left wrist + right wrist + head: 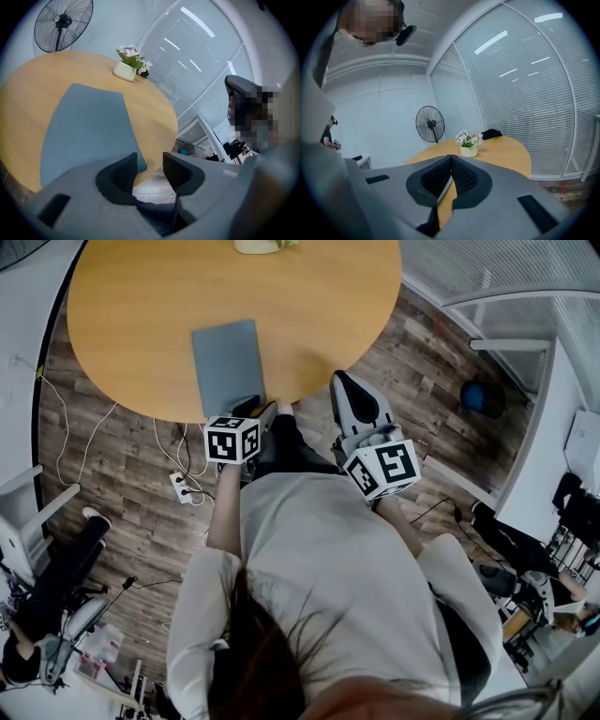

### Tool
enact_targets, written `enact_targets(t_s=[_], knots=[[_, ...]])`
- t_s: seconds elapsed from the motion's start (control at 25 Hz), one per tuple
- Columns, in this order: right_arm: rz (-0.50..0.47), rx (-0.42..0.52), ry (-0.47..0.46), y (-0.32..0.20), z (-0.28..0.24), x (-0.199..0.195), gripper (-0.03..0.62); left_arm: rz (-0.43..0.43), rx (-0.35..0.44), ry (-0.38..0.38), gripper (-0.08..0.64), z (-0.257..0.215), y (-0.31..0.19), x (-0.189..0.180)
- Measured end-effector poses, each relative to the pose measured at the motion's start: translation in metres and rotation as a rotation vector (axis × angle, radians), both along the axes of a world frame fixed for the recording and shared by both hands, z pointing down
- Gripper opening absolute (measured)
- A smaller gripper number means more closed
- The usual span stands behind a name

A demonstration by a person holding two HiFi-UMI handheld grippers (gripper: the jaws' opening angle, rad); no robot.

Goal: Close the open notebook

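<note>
A grey-blue notebook [228, 367] lies closed and flat on the round wooden table [131, 306], close to its near edge. In the left gripper view the notebook [86, 126] fills the table's left part. My left gripper [255, 410] hangs over the table's edge at the notebook's near right corner. Its jaws [150, 158] stand open; the corner shows beside the left finger [123, 173], and no pad presses on it. My right gripper [343, 382] is off the table's edge to the right, shut [451, 158] on nothing and pointing across the table.
A white pot of flowers [258, 245] [125, 70] [468, 150] stands at the table's far side, with a dark object [491, 134] beyond it. A standing fan [63, 23] is behind the table. A power strip and cables [180, 486] lie on the wooden floor; a person's leg [70, 554] is at left.
</note>
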State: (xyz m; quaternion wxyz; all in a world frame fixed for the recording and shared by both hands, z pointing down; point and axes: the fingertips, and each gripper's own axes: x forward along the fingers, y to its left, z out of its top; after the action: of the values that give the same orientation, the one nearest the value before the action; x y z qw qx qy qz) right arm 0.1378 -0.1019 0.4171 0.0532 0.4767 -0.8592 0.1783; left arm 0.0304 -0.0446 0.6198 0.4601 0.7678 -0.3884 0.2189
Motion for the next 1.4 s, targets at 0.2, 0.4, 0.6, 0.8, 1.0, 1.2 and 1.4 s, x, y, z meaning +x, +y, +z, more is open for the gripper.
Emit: enact_targets(t_s=[0.2, 0.4, 0.6, 0.8, 1.0, 1.2, 1.4], knots=[[-0.007, 0.015, -0.004, -0.004, -0.004, -0.003, 0.003, -0.039, 0.037, -0.031, 0.111, -0.008, -0.01, -0.013], [-0.028, 0.042, -0.003, -0.008, -0.013, -0.005, 0.003, -0.059, 0.078, -0.045, 0.057, -0.019, -0.022, -0.02], [-0.025, 0.069, -0.014, -0.012, -0.022, -0.004, 0.003, -0.072, 0.145, -0.056, 0.017, -0.035, -0.035, -0.025], [-0.039, 0.092, -0.019, -0.017, -0.032, -0.014, 0.003, -0.15, 0.245, -0.038, 0.017, -0.066, -0.052, -0.041], [-0.054, 0.115, -0.025, -0.021, -0.039, -0.018, 0.003, -0.22, 0.401, -0.055, 0.016, -0.114, -0.074, -0.06], [-0.045, 0.15, -0.031, -0.021, -0.052, -0.012, 0.003, -0.29, 0.591, -0.069, 0.015, -0.177, -0.089, -0.077], [-0.031, 0.179, -0.04, -0.024, -0.069, -0.003, 0.003, -0.341, 0.776, -0.075, 0.015, -0.244, -0.088, -0.086]])
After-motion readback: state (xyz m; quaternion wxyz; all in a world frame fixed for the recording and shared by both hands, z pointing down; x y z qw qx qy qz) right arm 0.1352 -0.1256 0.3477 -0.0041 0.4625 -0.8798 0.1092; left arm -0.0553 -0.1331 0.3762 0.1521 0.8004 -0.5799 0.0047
